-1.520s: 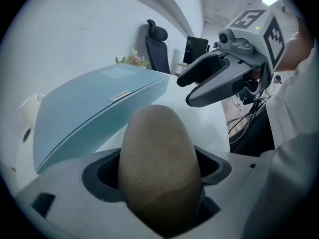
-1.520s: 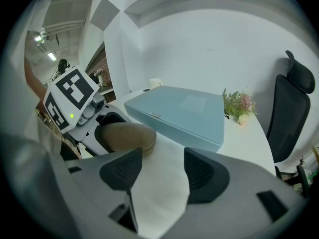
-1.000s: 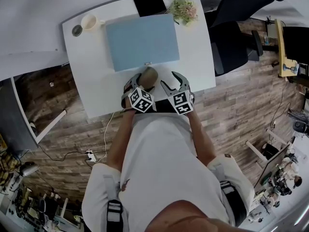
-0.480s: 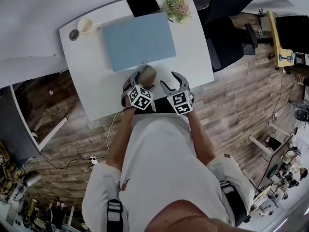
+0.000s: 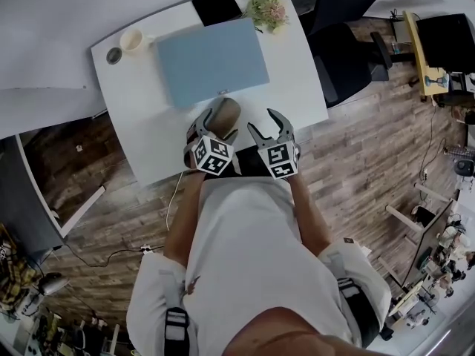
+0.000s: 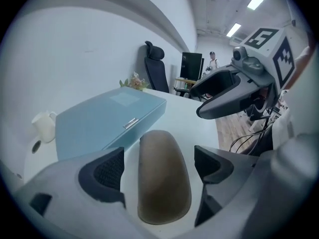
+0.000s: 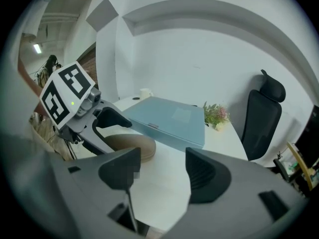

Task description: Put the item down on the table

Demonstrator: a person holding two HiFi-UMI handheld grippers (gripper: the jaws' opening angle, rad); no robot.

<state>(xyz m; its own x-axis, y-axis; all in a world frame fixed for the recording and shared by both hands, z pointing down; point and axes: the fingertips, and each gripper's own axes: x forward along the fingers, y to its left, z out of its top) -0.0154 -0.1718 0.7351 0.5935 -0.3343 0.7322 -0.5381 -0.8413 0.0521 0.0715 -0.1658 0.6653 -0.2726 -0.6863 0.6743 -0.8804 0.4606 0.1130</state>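
One smooth, matte brown item (image 6: pixel 164 178), oblong with rounded ends, lies flat on the white tabletop (image 5: pixel 145 124), just in front of the pale blue case (image 5: pixel 211 59). My left gripper (image 5: pixel 217 127) straddles it, jaws spread, with a gap on either side. My right gripper (image 7: pixel 162 176) hovers beside it, jaws released, nothing between them.

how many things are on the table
6: brown item between the open jaws of the left claw, blue case mid-table, black slab and flowers at the far edge, mug and small round disc at the far-left corner.
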